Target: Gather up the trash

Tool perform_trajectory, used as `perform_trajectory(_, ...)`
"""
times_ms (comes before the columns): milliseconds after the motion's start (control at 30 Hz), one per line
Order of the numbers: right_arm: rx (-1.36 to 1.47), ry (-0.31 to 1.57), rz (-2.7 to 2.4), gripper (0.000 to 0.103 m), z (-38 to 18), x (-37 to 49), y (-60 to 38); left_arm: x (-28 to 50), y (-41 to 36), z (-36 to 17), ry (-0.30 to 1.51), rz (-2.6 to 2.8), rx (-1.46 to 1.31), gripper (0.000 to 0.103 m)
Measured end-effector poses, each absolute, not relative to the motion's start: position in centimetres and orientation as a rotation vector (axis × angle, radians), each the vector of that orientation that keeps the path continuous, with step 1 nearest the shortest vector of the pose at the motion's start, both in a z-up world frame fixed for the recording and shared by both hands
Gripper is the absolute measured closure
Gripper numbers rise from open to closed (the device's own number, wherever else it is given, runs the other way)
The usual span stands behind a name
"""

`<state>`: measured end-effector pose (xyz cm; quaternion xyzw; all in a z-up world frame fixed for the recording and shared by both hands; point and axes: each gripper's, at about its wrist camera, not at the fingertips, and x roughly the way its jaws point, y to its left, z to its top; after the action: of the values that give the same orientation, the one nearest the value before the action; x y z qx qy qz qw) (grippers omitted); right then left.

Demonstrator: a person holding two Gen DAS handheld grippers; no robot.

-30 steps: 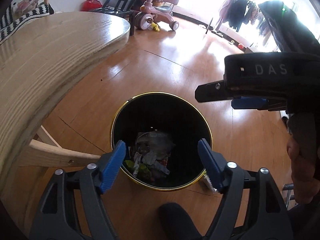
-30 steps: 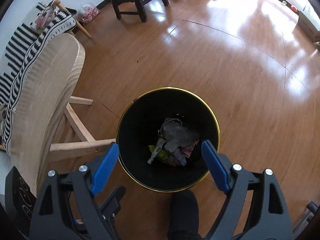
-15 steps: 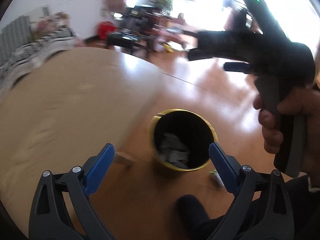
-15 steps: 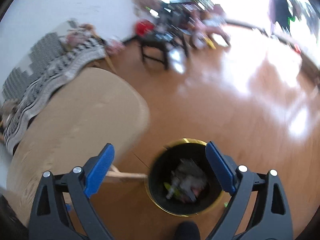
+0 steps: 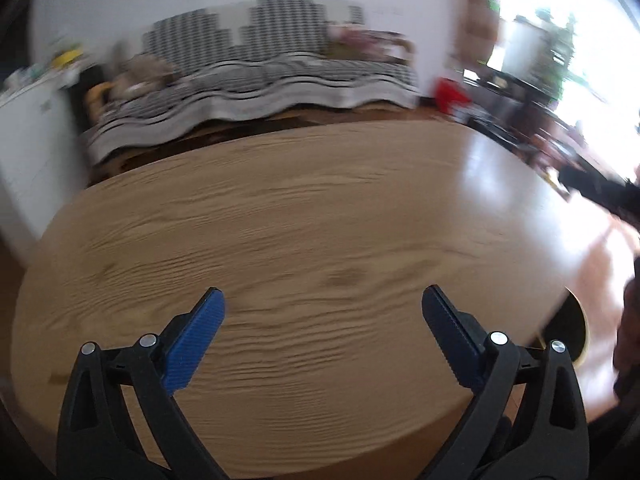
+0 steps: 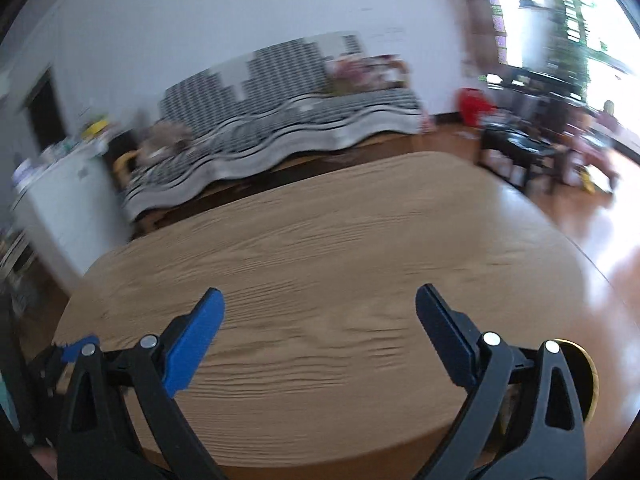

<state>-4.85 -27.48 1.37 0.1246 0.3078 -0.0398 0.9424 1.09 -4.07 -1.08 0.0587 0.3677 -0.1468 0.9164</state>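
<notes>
- a bare oval wooden table (image 5: 320, 240) fills both views, blurred, in a bright living room with a glossy wood floor.
- nearest, the left gripper (image 5: 322, 336) stands wide over the tabletop with nothing between its blue pads; its jaws are opening a touch more.
- the right gripper (image 6: 320, 332) is likewise spread wide and empty, its jaws opening too.
- the task's thing, the black gold-rimmed trash bin (image 6: 588, 384), sits on the floor just past the table edge at about 4 o'clock, mostly hidden behind the right-hand finger.
- farther off, at 12 o'clock, a striped sofa (image 5: 256, 76) stands against the white wall.
- no trash is visible on the table; blur could hide small scraps.
- risk, as a judgement: with this much smear, a quick reach could miss a small scrap or knock a finger on the table edge.
- the left view alone shows a dark shape and part of a hand at its 3 o'clock edge, probably the other hand and tool; the right view alone shows a black low table (image 6: 520, 152) at 2 o'clock and a blue tip at 8 o'clock.
</notes>
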Motion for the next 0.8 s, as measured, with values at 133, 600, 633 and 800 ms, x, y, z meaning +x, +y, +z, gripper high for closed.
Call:
perform_trajectory(133,0.172,0.677,-0.01,0.01,-0.2,-2.4,-21.9,2.3,0.3,-0.9,0.745,-0.156,0.098,0.007)
perform_trajectory(600,0.107,0.746,0.019,0.01,-3.3,0.1,-17.1,4.5,2.4,-1.4,0.773,-0.122,0.052,0.007)
perform_trajectory(633,0.104,0.747,0.019,0.01,-3.3,-0.1,-17.4,4.5,2.2,-1.4,0.774,-0.124,0.054,0.007)
perform_trajectory(800,0.085,0.735,0.007,0.009,-3.2,-0.4,-17.4,4.7,2.2,-1.6,0.79,-0.129,0.028,0.007)
